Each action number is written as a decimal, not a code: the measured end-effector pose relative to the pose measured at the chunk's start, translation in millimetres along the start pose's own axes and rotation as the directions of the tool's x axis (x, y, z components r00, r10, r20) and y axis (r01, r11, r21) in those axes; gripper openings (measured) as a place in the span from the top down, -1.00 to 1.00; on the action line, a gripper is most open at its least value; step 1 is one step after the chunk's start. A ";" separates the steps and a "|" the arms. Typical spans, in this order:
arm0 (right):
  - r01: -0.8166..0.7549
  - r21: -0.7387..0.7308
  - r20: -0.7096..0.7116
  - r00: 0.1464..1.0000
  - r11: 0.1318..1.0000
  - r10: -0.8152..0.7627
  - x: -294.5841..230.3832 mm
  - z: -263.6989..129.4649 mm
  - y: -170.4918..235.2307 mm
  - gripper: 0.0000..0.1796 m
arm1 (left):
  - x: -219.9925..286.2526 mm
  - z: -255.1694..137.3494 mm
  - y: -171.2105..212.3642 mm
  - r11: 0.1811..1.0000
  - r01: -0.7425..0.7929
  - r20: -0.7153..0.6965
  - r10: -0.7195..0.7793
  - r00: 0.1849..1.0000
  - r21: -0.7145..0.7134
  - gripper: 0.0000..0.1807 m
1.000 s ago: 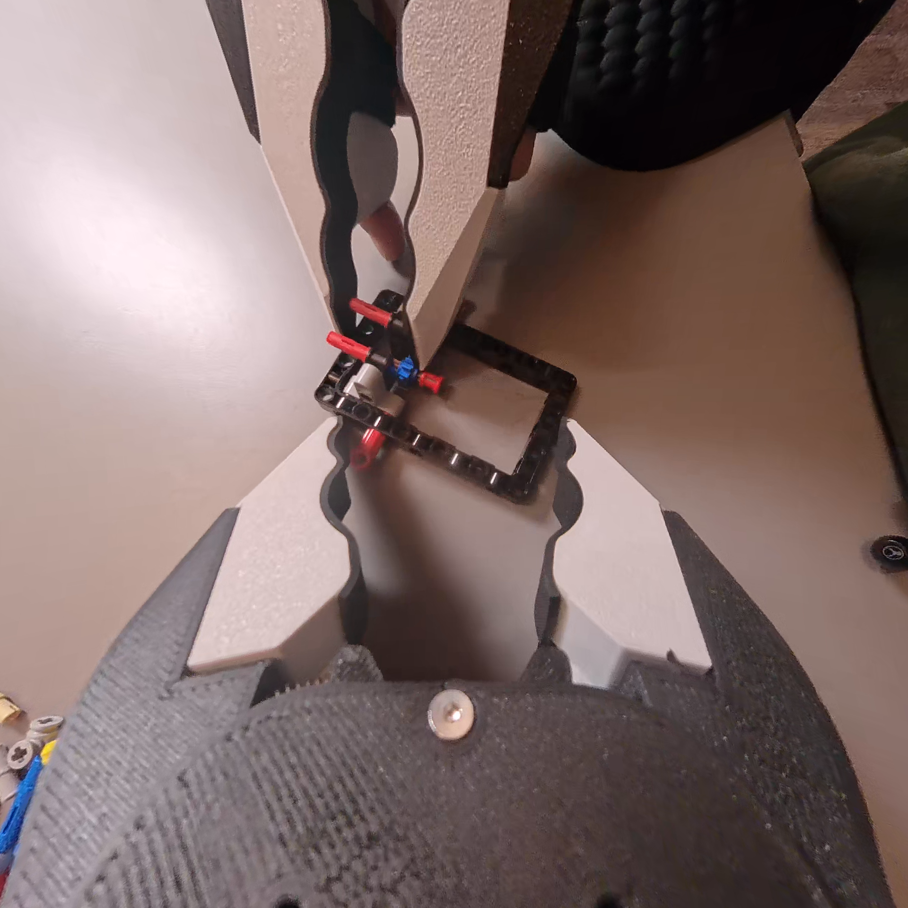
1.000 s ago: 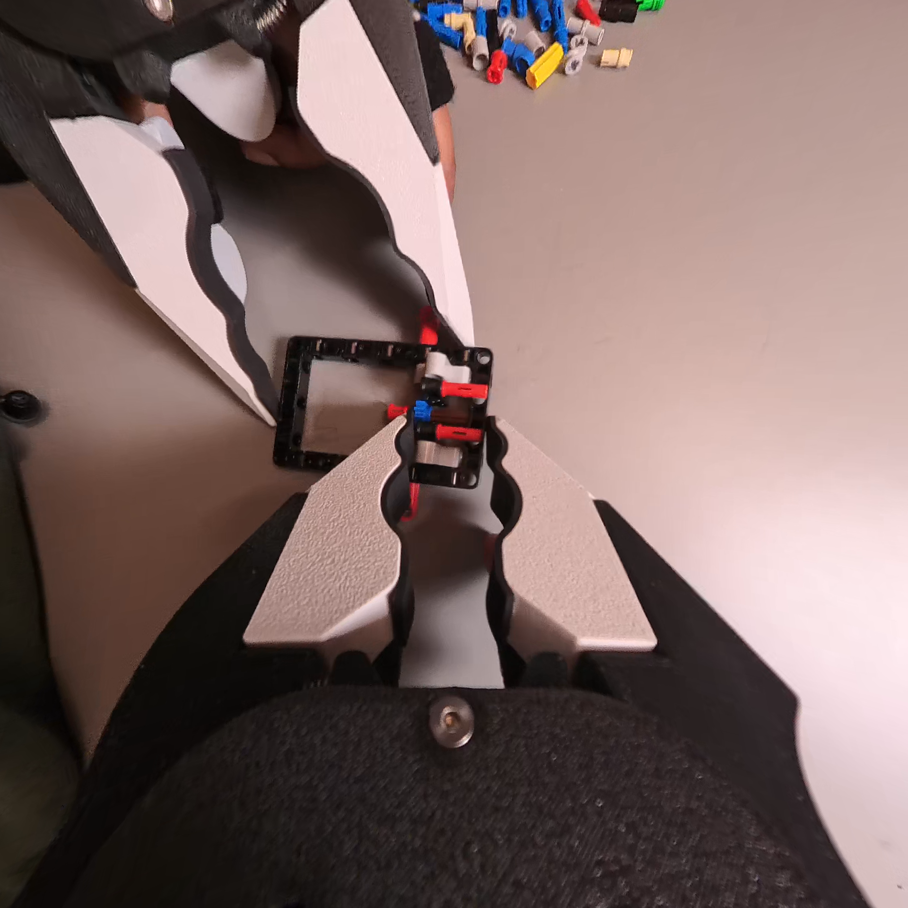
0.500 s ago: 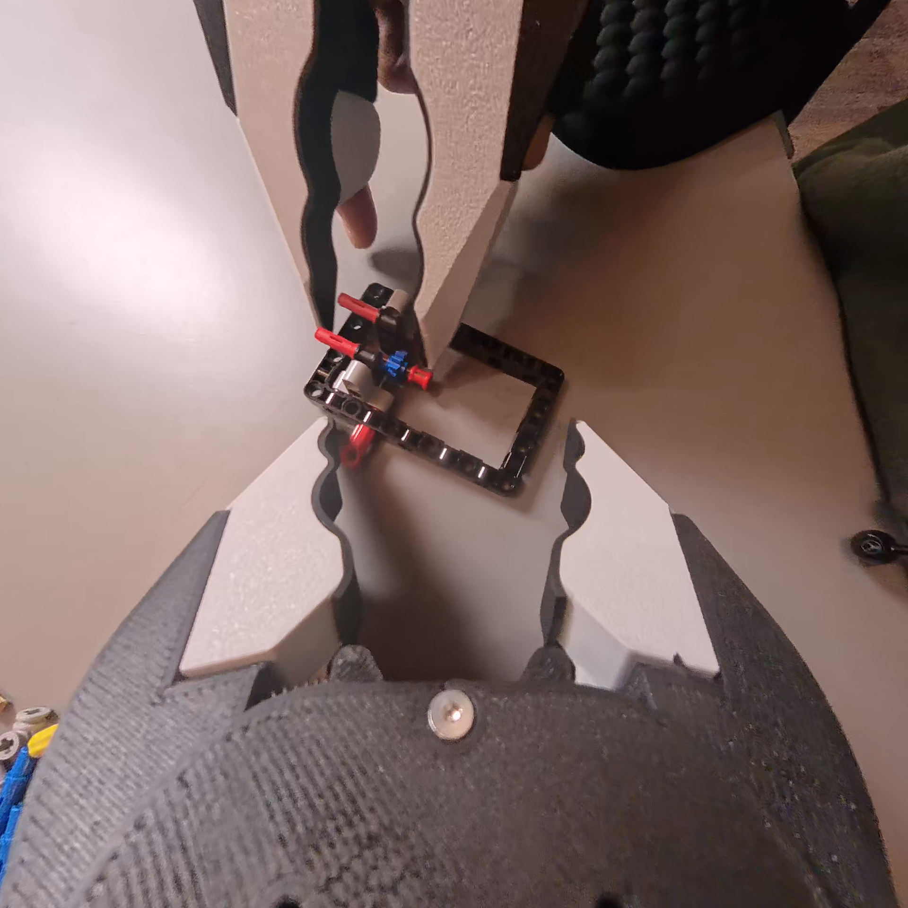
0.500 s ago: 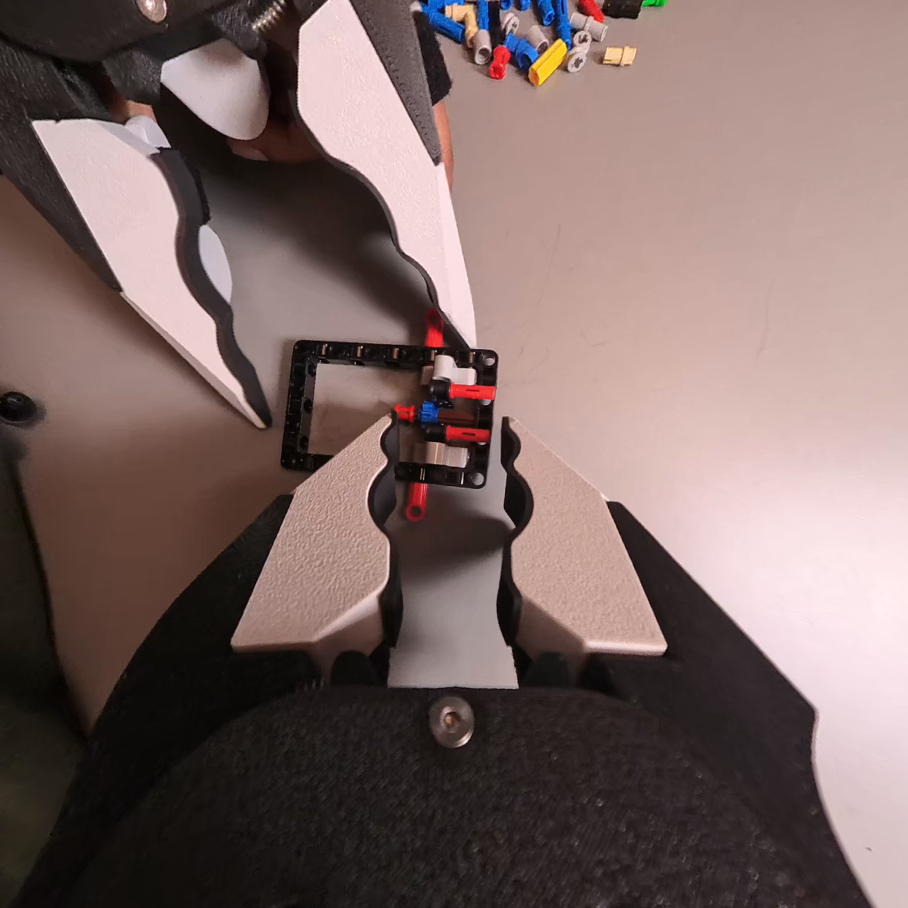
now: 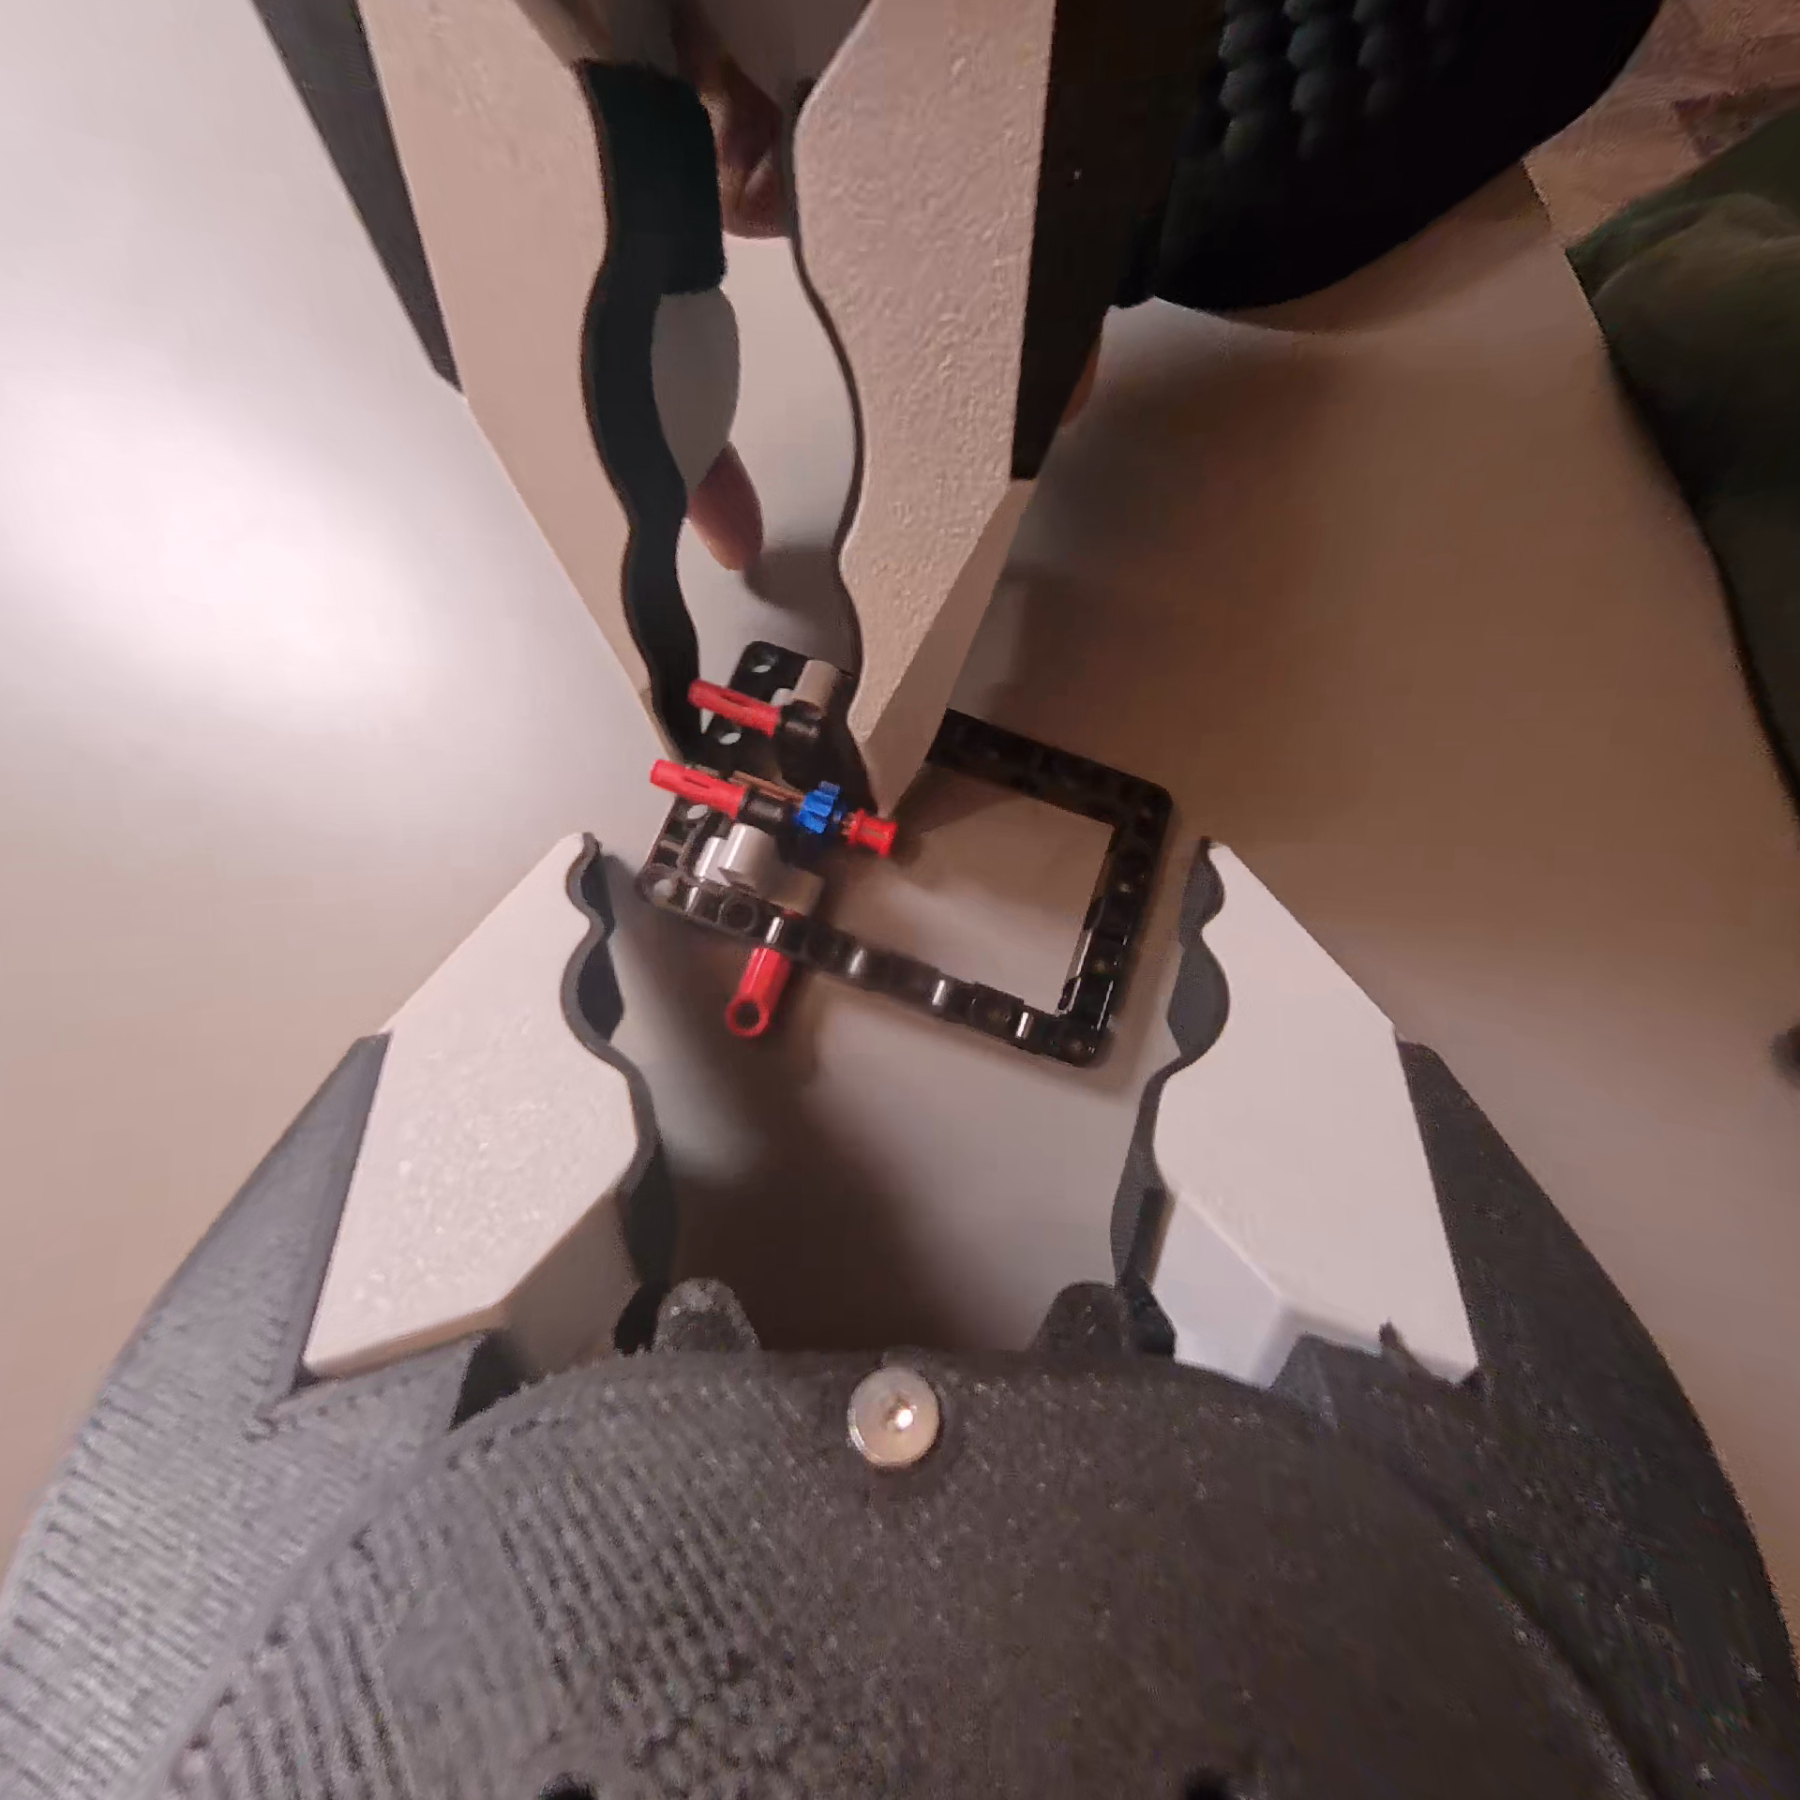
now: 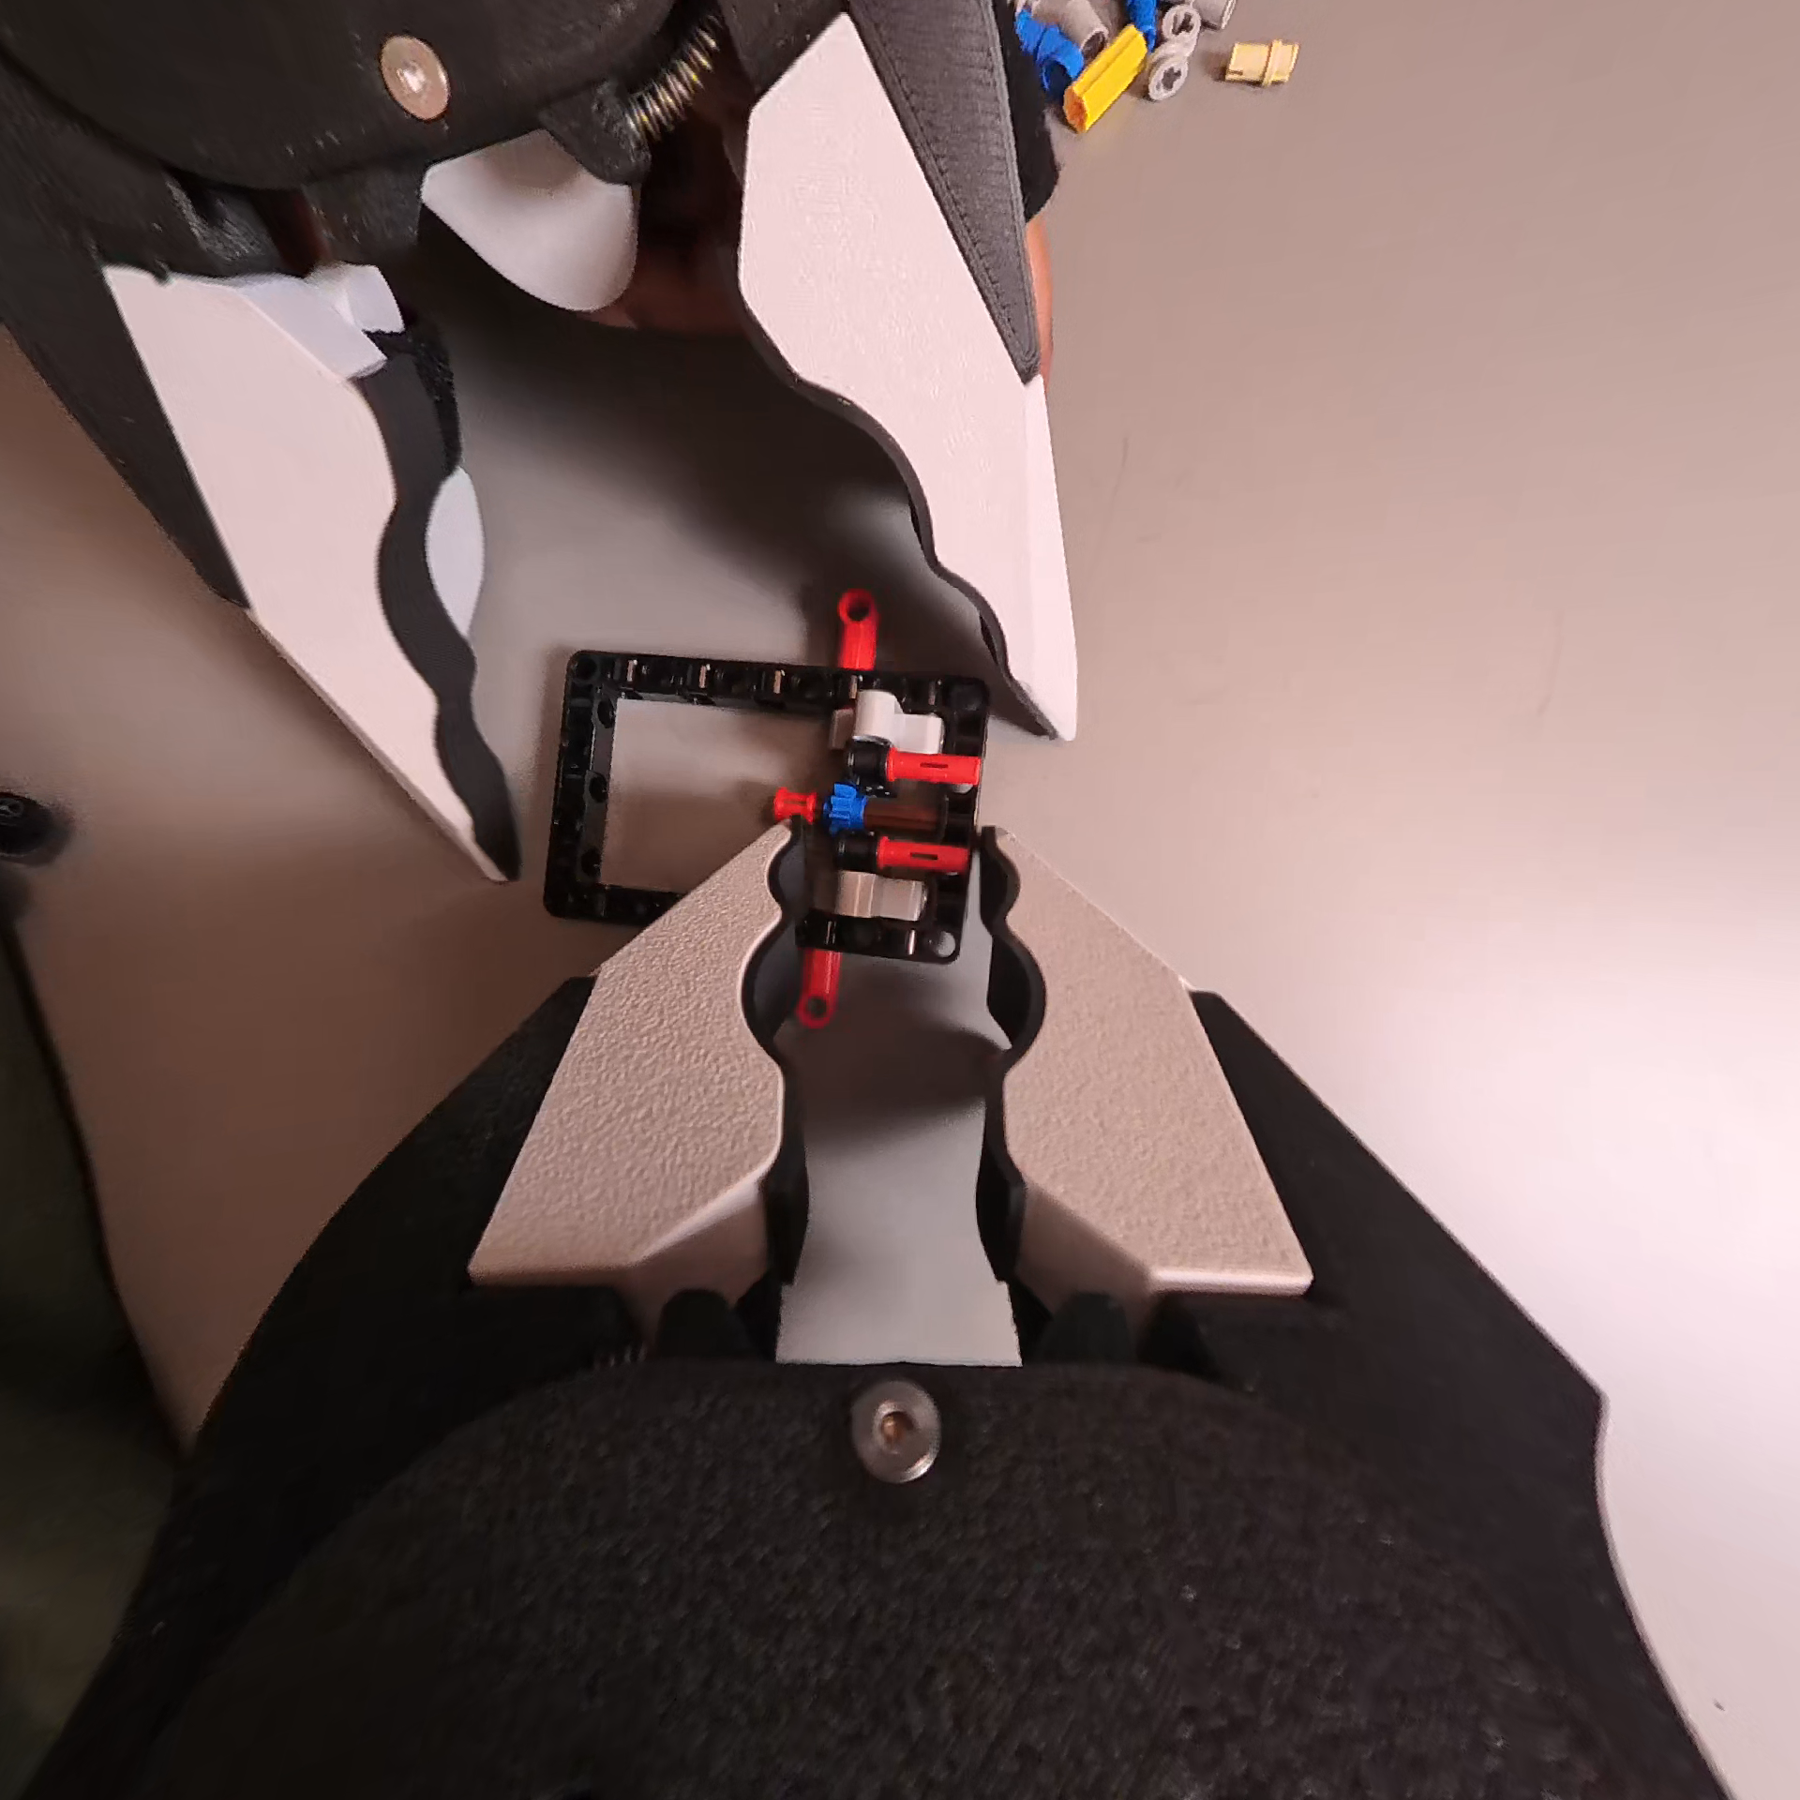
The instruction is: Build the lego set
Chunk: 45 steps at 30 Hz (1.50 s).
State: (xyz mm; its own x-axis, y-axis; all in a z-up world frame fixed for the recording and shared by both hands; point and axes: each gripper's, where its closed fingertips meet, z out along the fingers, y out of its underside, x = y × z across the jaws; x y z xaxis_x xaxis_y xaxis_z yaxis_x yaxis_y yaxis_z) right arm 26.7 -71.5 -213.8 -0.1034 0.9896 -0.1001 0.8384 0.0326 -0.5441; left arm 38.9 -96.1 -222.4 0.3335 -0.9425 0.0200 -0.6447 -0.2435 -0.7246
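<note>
On table, right tool (image 6: 891,847) half-open astride black frame (image 6: 584,779), left tool (image 5: 891,857) wide open

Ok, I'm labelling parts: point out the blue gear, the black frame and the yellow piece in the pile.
blue gear (image 5: 816,808): left wrist view, its toothed rim.
black frame (image 5: 1130,877): left wrist view, far short side.
yellow piece (image 6: 1103,90): right wrist view, mid-body.
</note>
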 end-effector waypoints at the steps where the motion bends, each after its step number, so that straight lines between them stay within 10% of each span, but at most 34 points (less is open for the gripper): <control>1: -0.007 0.006 0.007 1.000 1.000 0.007 -0.7 -0.6 -1.3 0.63 | -1.7 -0.6 -0.5 1.000 0.009 0.008 -0.009 1.000 0.010 -0.22; 45: -0.036 0.022 0.006 0.999 0.999 0.036 -0.2 0.4 -5.1 0.69 | -1.1 -1.8 -0.6 0.999 0.032 0.033 -0.033 0.999 0.023 -0.14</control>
State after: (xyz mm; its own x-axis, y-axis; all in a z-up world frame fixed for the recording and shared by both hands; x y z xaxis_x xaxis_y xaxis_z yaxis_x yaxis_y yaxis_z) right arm 22.2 -71.9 -211.3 -0.0759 0.9893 -0.1246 0.8295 -0.0067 -0.5585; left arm 37.7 -95.3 -220.7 0.3774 -0.9258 0.0208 -0.6179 -0.2685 -0.7390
